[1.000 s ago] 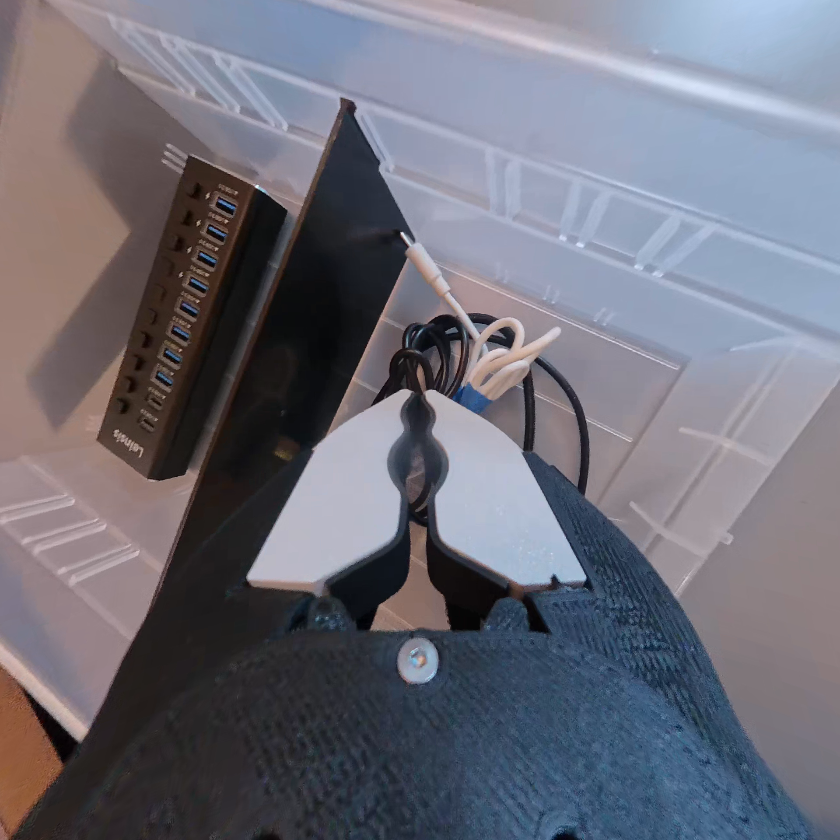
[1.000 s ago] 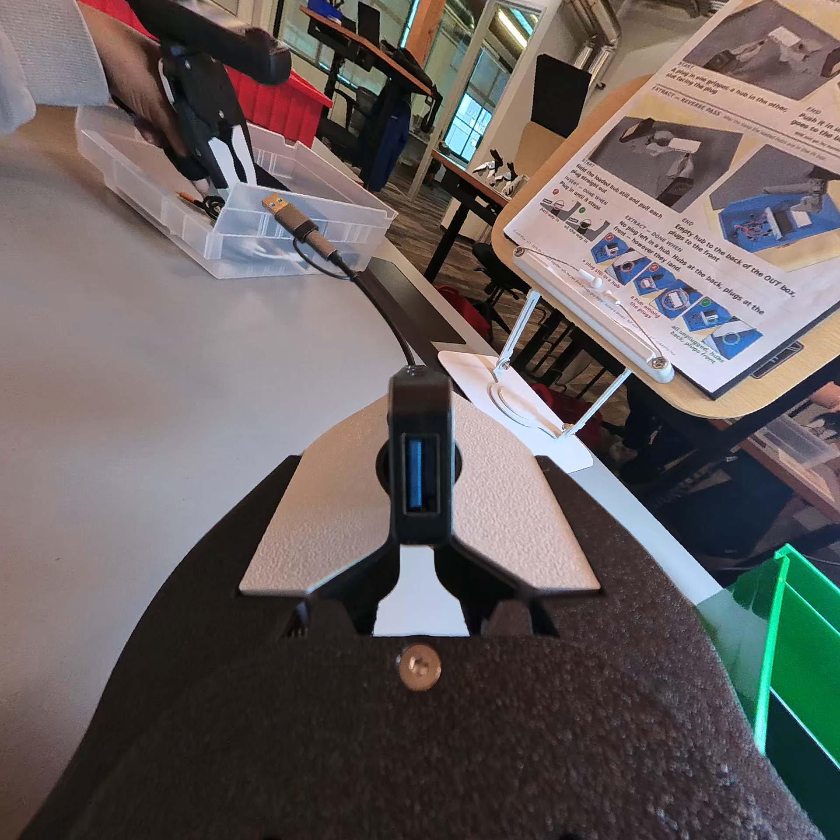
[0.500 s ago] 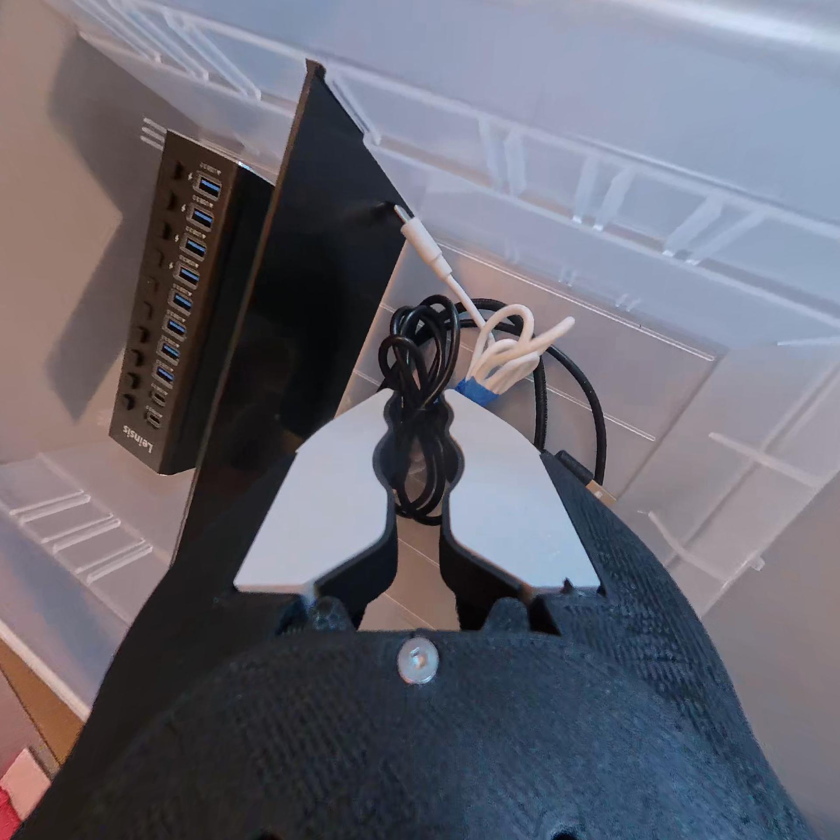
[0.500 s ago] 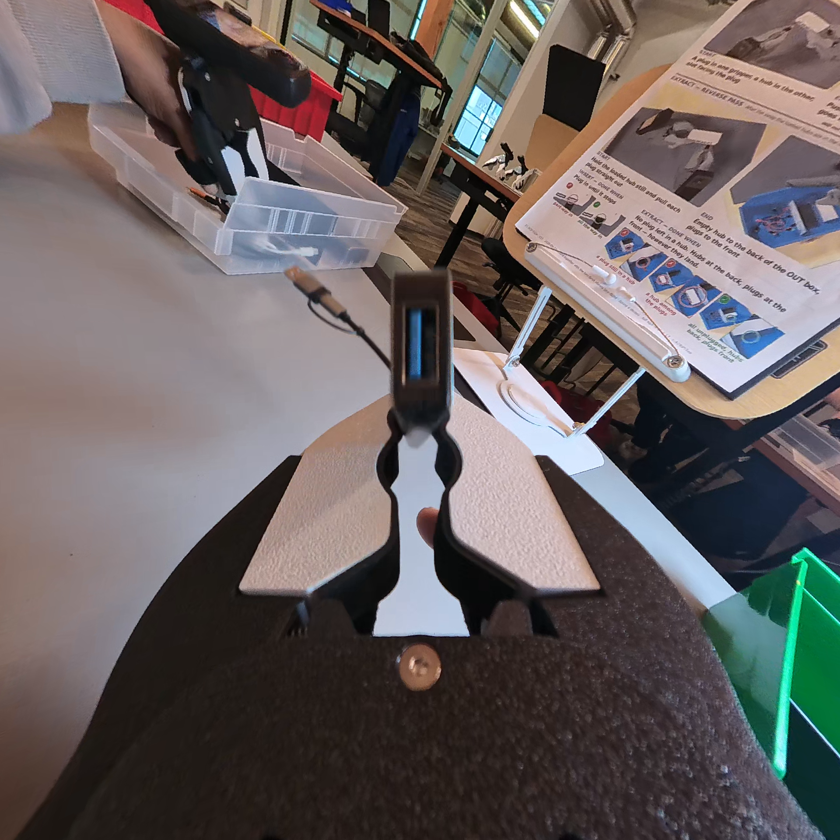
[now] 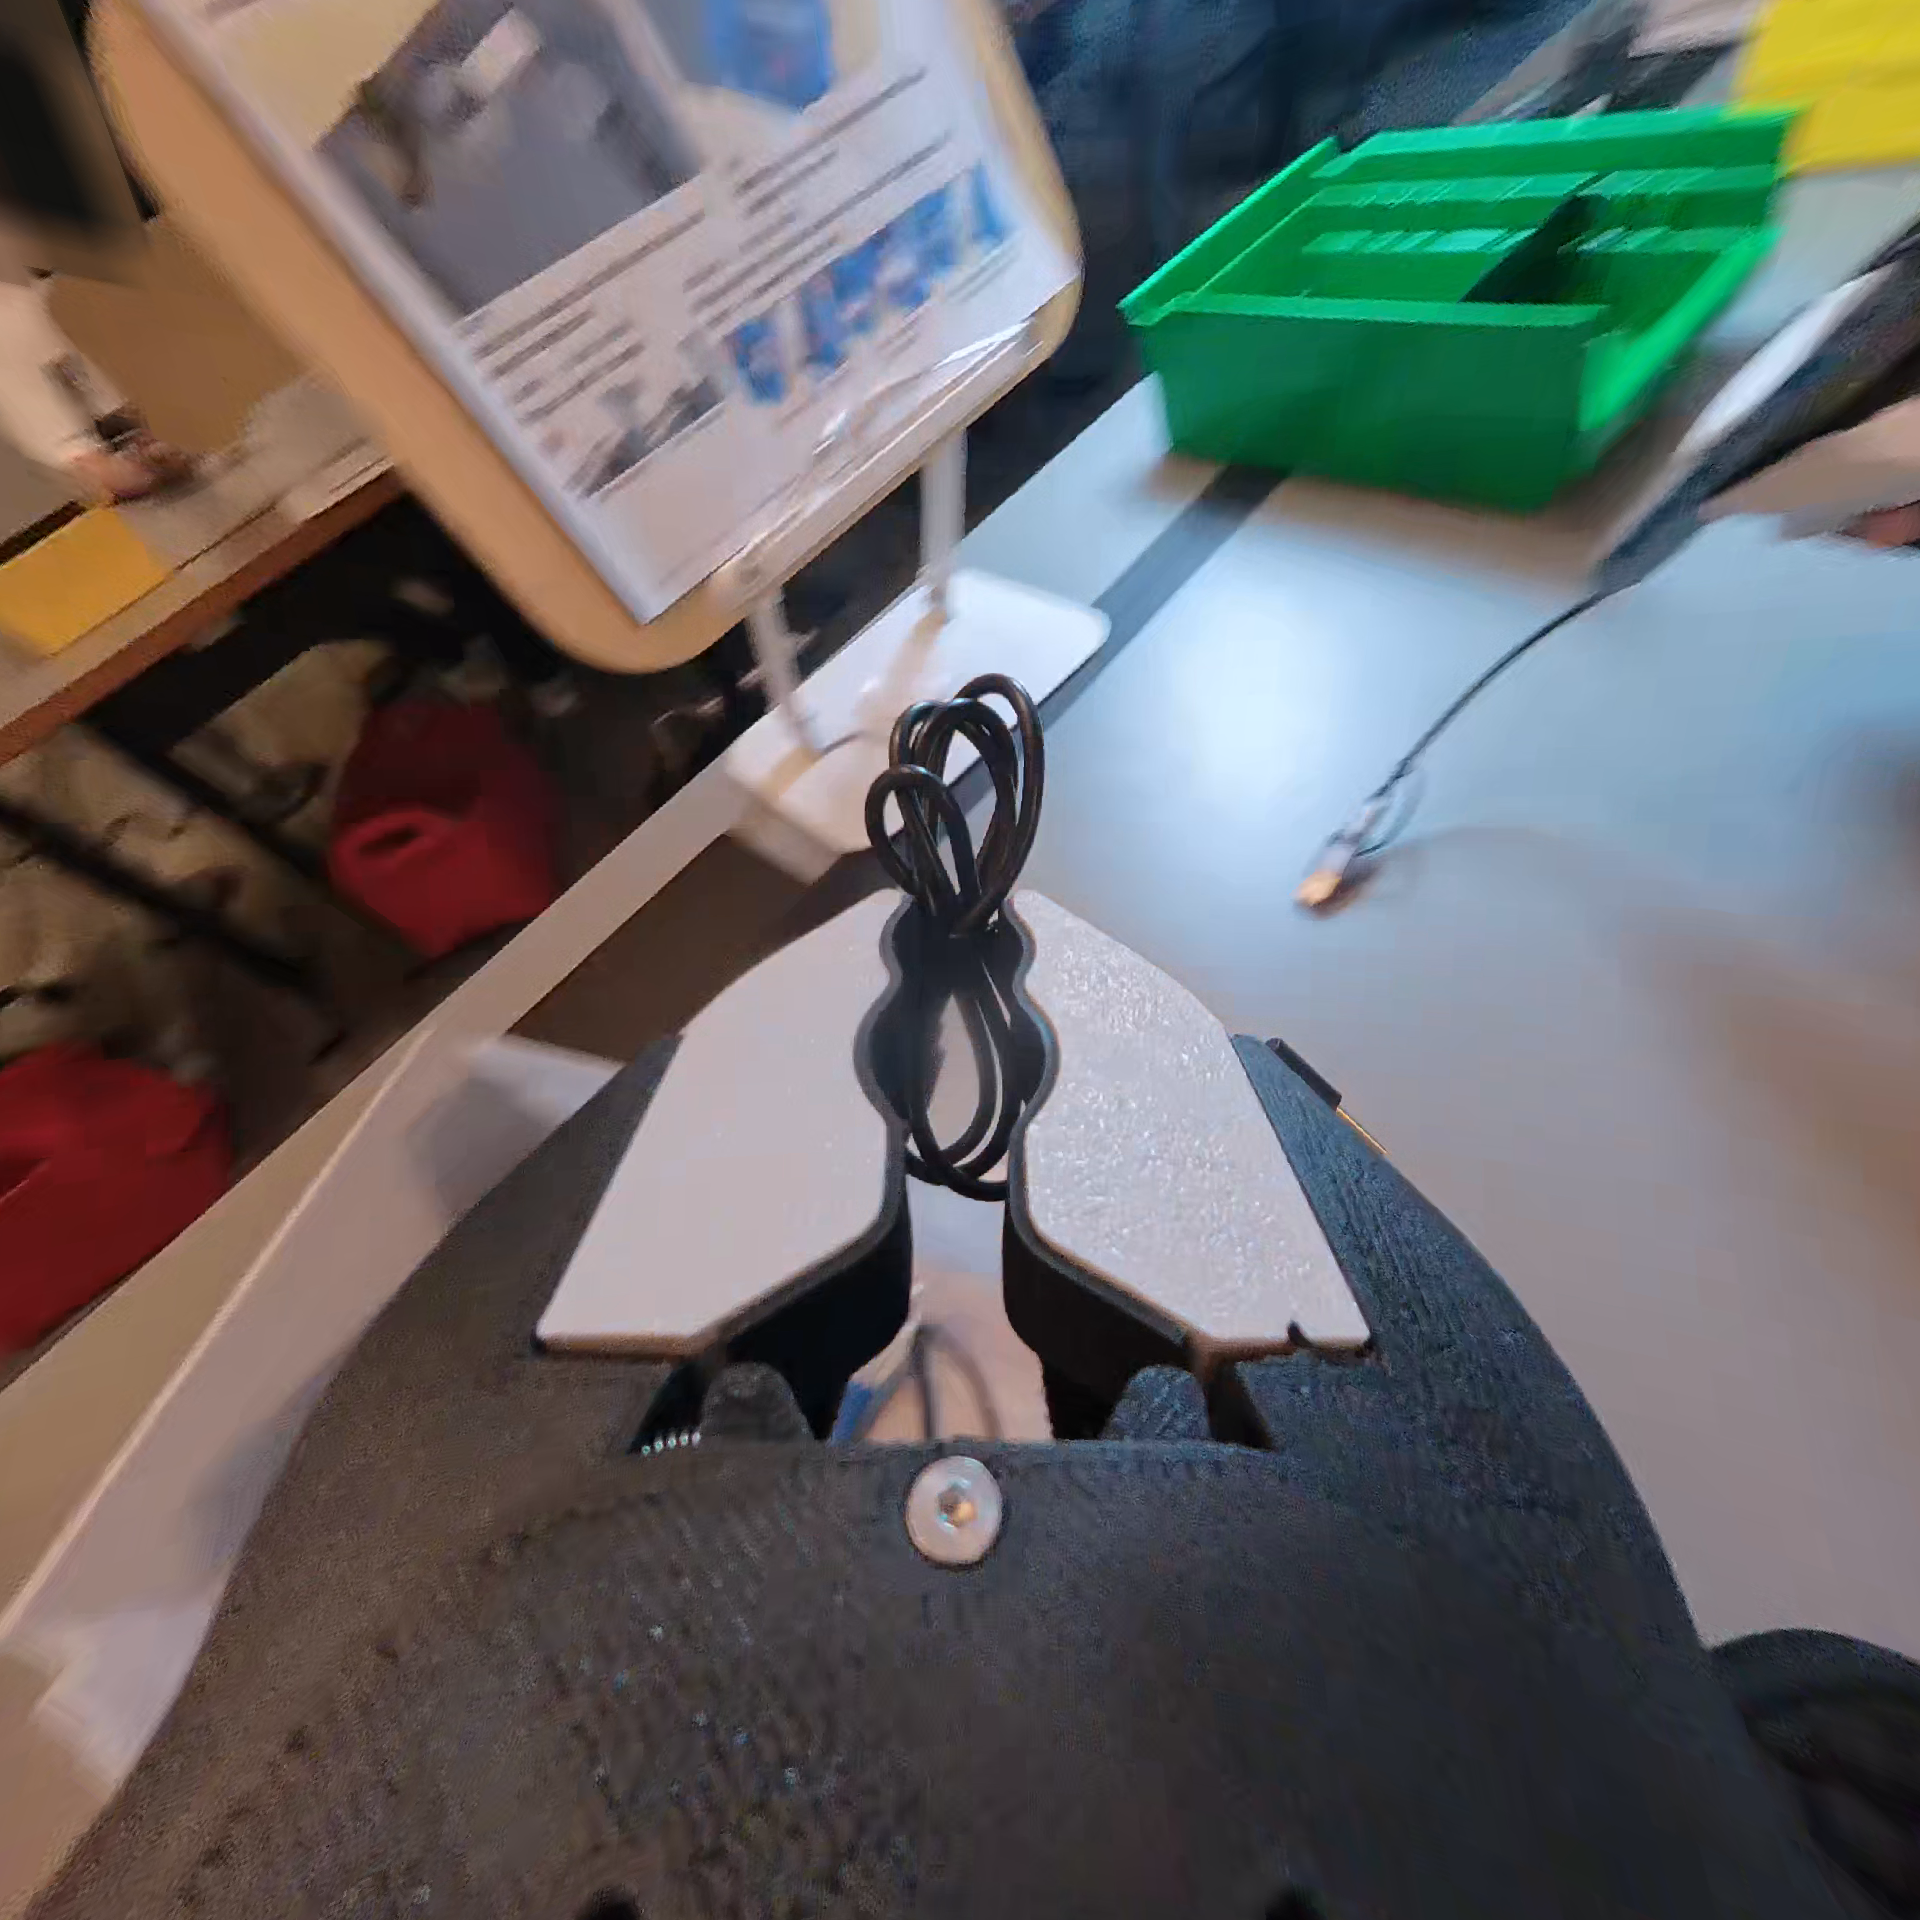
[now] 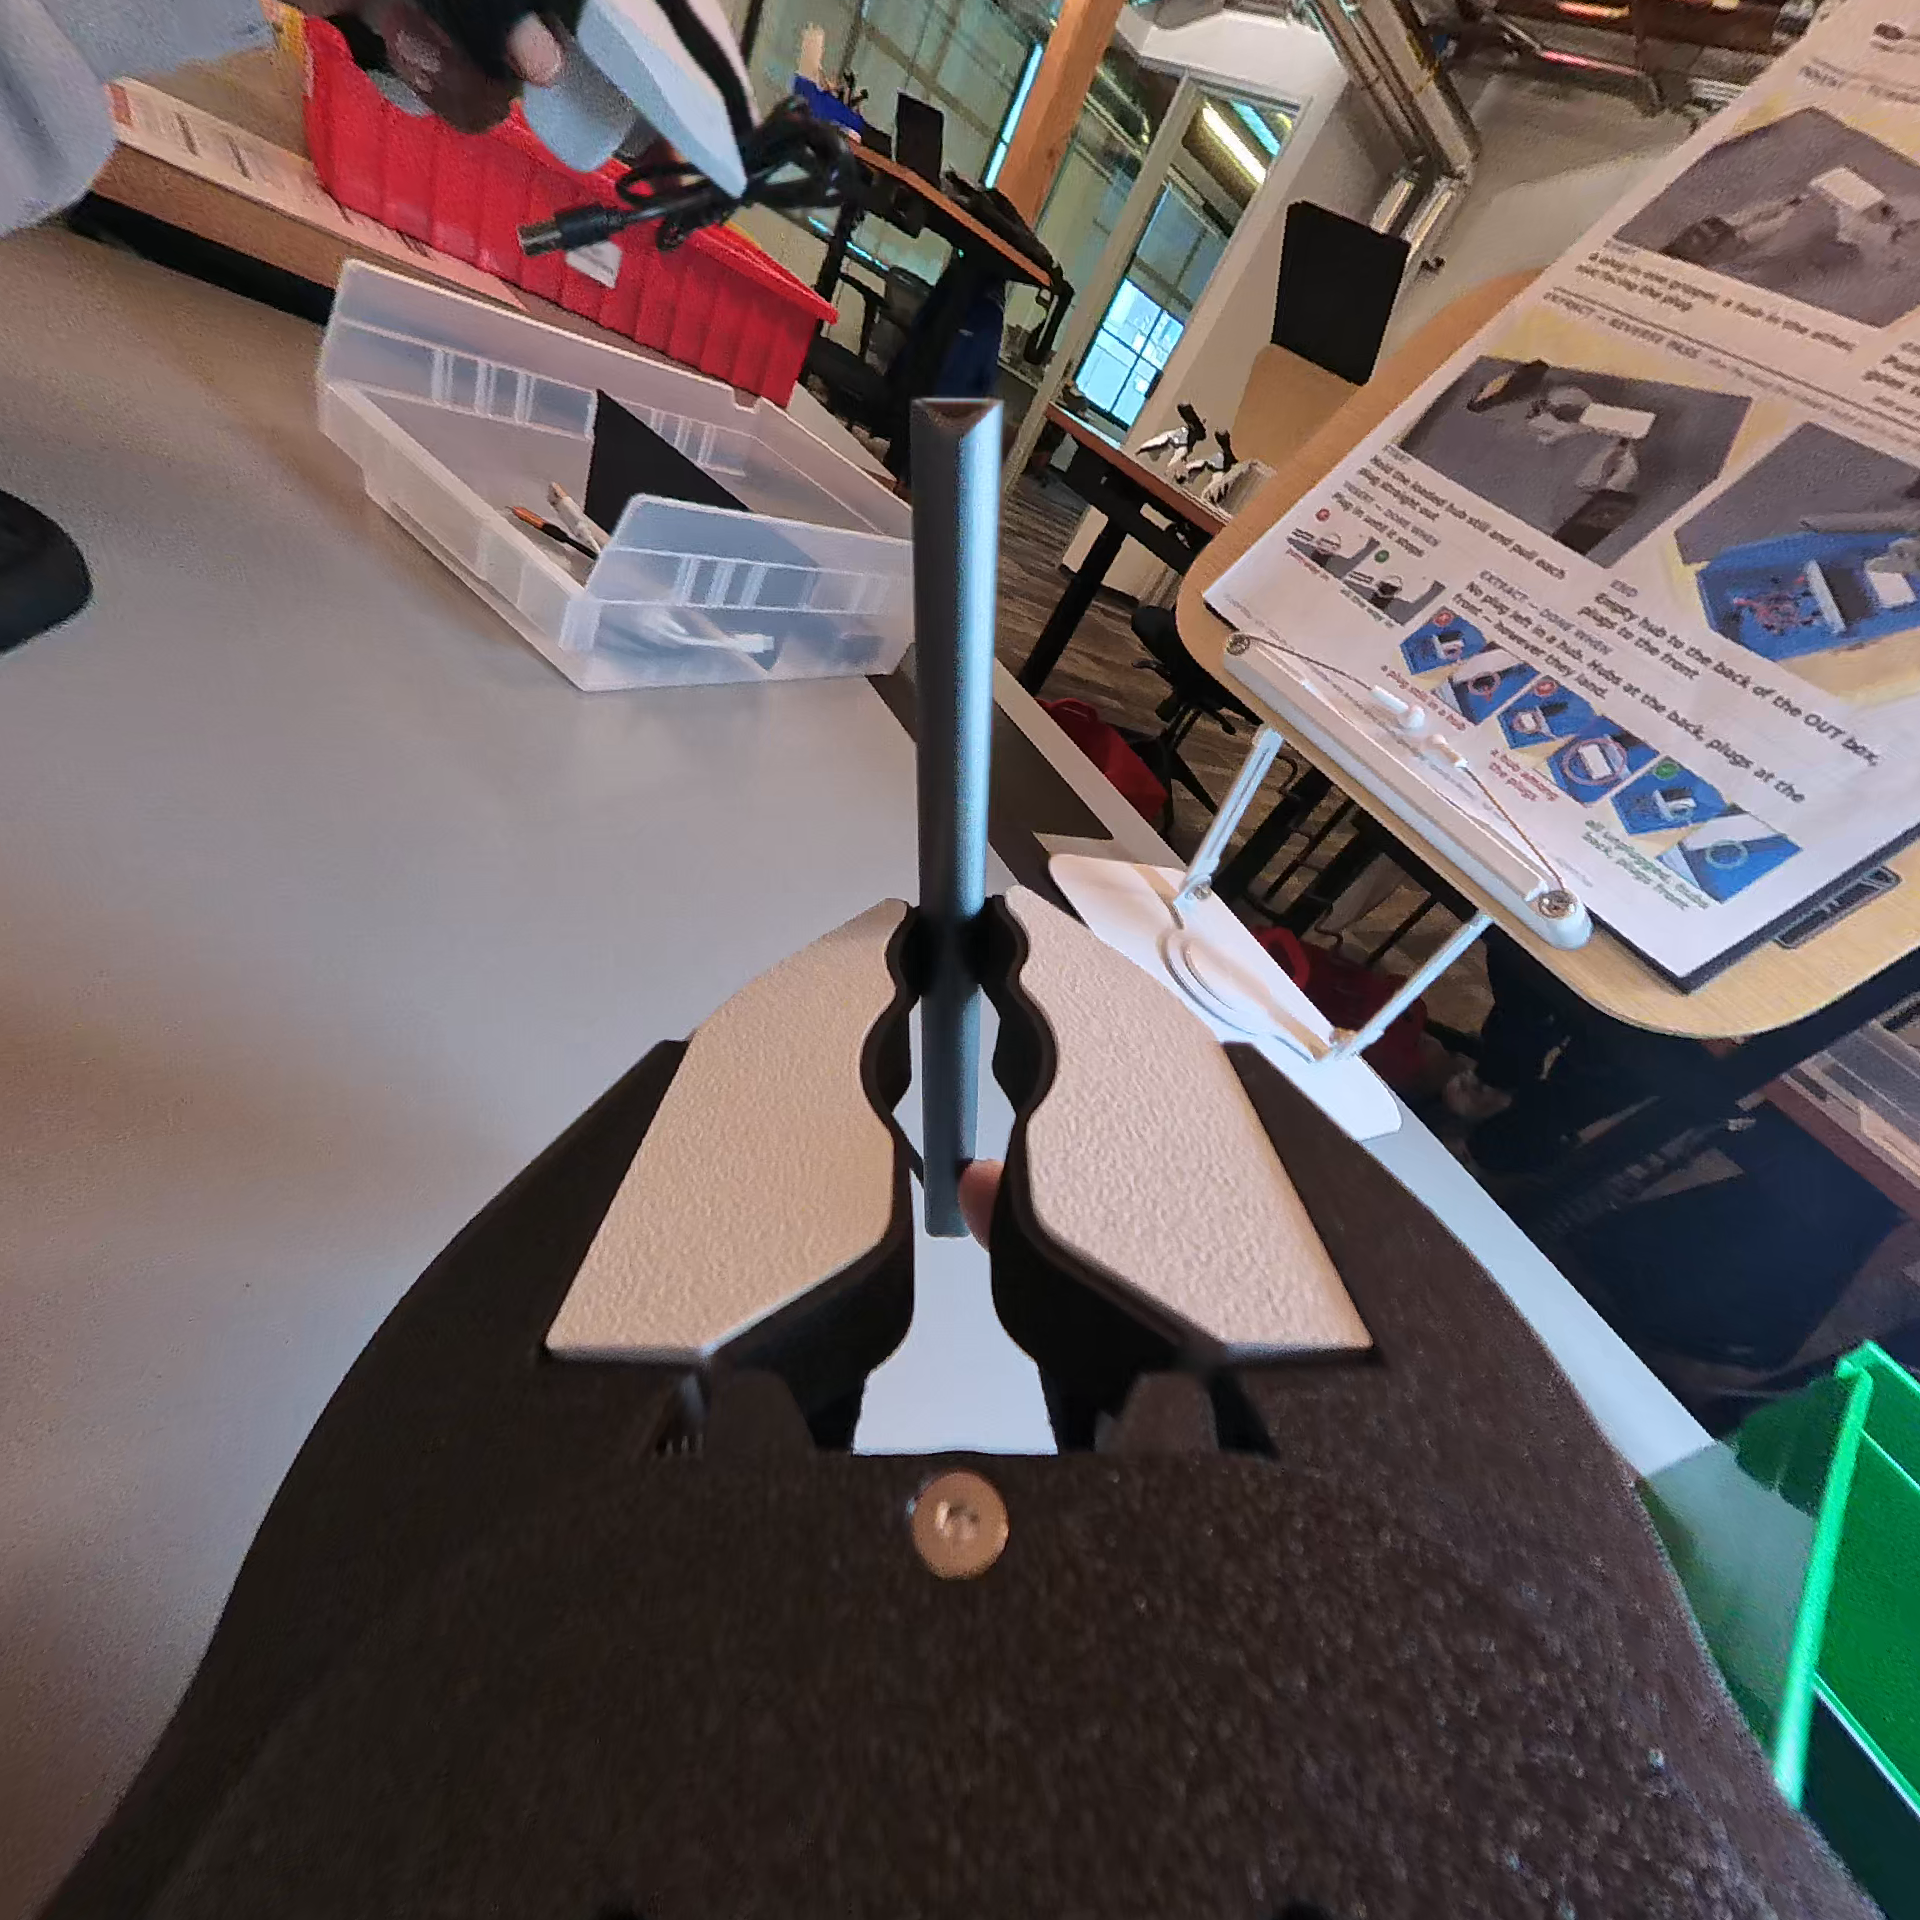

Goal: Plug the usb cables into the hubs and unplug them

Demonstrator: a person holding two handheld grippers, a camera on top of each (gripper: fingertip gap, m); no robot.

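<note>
A: What carries everything?

B: A broad, pale grey tabletop (image 6: pixel 343 935). Along its far edge stands a white wire-frame stand holding a printed instruction sheet (image 6: pixel 1621 644), its flat white base sitting right at that edge.

A: And the boxes?

B: A clear plastic compartment tray (image 6: pixel 623 540) lies towards the far left part of the tabletop, with a black divider panel upright inside it and a few cable ends in its front compartment. A bright green plastic bin (image 5: pixel 1455 343) sits near the far right edge. A red ribbed crate (image 6: pixel 582 260) stands behind the clear tray, on another surface.

A: The right gripper?

B: The right gripper (image 6: pixel 954 925) has its jaws narrowed onto a slim dark grey hub (image 6: pixel 956 665), seen edge-on and standing upright above the tabletop. From its cable, a loose metal plug (image 5: pixel 1325 883) rests on the tabletop near the middle.

A: The left one?

B: The left gripper (image 5: pixel 956 935) is raised off the tabletop, jaws pinched on a bundled black USB cable (image 5: pixel 961 821). Its loops stick out past the tips, and in the right wrist view its plug hangs below the jaws. The left wrist view is motion-blurred, so finer detail is unclear.
</note>
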